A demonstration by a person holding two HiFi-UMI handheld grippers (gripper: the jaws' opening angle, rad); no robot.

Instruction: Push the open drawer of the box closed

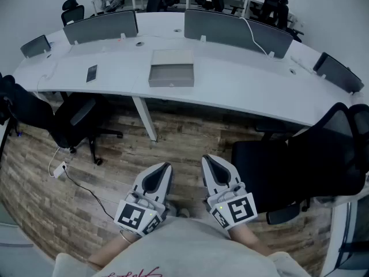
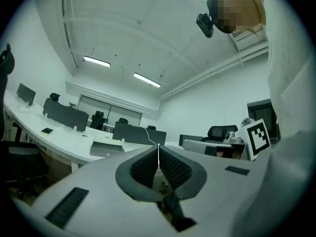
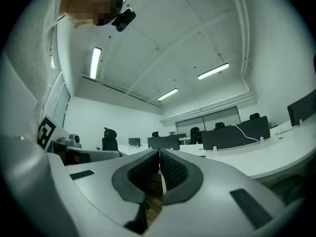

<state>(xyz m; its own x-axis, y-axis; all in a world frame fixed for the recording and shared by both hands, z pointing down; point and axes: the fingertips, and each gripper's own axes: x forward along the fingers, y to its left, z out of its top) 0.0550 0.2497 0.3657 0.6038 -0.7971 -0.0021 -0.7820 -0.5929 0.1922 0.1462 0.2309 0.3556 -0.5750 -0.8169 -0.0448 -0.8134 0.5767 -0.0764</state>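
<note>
Holding L tongs (image 1: 166,167), R tongs (image 1: 206,160) level — shut.

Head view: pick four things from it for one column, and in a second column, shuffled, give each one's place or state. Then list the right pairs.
Column one
1. box
2. phone
3. left gripper
4. right-hand chair

Column two
A. jaws together, empty
B. black, on the wood floor
C. middle of the desk, drawer pulled open
D. flat on the desk, left of the box

Pairs: 1-C, 2-D, 3-A, 4-B.
</note>
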